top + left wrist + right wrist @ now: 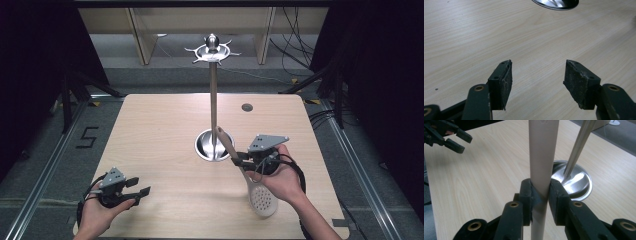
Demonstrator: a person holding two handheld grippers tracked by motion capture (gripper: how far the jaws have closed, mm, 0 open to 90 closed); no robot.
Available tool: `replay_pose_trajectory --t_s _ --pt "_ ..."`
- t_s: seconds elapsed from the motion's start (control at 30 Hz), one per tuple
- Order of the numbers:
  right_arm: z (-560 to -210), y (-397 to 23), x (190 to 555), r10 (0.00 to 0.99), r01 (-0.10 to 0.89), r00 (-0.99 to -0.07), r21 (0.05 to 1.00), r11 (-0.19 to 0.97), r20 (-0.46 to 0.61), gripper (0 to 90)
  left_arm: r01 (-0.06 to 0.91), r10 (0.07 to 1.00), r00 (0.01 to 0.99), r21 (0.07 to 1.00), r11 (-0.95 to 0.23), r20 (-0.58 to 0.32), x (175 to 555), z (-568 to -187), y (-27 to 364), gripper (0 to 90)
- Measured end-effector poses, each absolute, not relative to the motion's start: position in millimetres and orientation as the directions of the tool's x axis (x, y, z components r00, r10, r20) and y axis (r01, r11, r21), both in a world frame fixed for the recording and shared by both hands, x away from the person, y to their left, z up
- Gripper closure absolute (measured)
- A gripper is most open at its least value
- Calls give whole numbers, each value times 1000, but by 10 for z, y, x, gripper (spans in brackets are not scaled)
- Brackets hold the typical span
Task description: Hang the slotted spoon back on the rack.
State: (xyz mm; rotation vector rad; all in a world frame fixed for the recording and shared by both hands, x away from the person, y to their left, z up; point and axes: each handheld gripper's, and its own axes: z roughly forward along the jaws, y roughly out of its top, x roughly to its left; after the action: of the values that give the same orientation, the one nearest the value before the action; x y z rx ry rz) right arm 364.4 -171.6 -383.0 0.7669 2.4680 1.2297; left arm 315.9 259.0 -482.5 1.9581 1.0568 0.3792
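A slotted spoon with a pale handle (226, 142) and a white perforated head (261, 196) is tilted over the table, its head near the front edge. My right gripper (236, 161) is shut on the handle (543, 150), which runs up between its pads (541, 195). Just left of it stands a metal utensil rack with a round base (214, 145), a tall pole (213, 95) and a ring of hooks (212, 50) on top. My left gripper (142, 187) rests at the front left, open, with bare wood between its jaws (537, 80).
The wooden table (160, 125) has a small round grommet (247, 107) near its far edge. The rack's base (556, 3) lies ahead of the left gripper and close to the right gripper (579, 182). Dark stands and cables flank the table.
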Motion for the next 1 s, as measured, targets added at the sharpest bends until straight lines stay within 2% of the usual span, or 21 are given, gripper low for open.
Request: replay_pose_trajectory --t_s 0.2,0.23,0.47,0.5,0.57,0.67,0.7,0.83,0.97,1.0 --pt "-3793 -1778 3570 623 341 -782 822 456 -22 748 524 787 604 806 -275 -124 3144 -4821 2589 384" --pt "-3789 -1795 3572 624 325 -780 827 459 -39 748 520 779 619 795 -311 -100 3140 -4812 2615 384" --pt "-3740 -1887 3515 654 332 -756 845 420 -28 748 518 788 604 809 -277 -117 3127 -4805 2596 384" --pt "-3736 -1894 3503 668 334 -744 850 407 -28 748 511 776 624 799 -318 -90 3136 -4796 2621 384" --pt "-3720 -1917 3504 667 335 -745 852 403 -23 748 512 777 623 798 -319 -90 3139 -4794 2620 384" --pt "-3697 -1940 3509 660 299 -750 866 401 -47 748 505 779 621 806 -308 -92 3142 -4800 2613 384" --pt "-3683 -1935 3485 678 321 -735 869 375 -21 748 512 785 607 815 -271 -120 3137 -4807 2589 384" --pt "-3632 -1951 3486 684 275 -727 891 361 -53 748 506 775 626 801 -319 -87 3142 -4795 2620 384" --pt "-3608 -1952 3488 701 283 -712 902 325 -29 749 507 777 623 802 -315 -88 3133 -4788 2621 383" --pt "-3599 -1959 3511 706 258 -707 910 324 -51 749 508 778 622 803 -312 -90 3130 -4787 2622 384"
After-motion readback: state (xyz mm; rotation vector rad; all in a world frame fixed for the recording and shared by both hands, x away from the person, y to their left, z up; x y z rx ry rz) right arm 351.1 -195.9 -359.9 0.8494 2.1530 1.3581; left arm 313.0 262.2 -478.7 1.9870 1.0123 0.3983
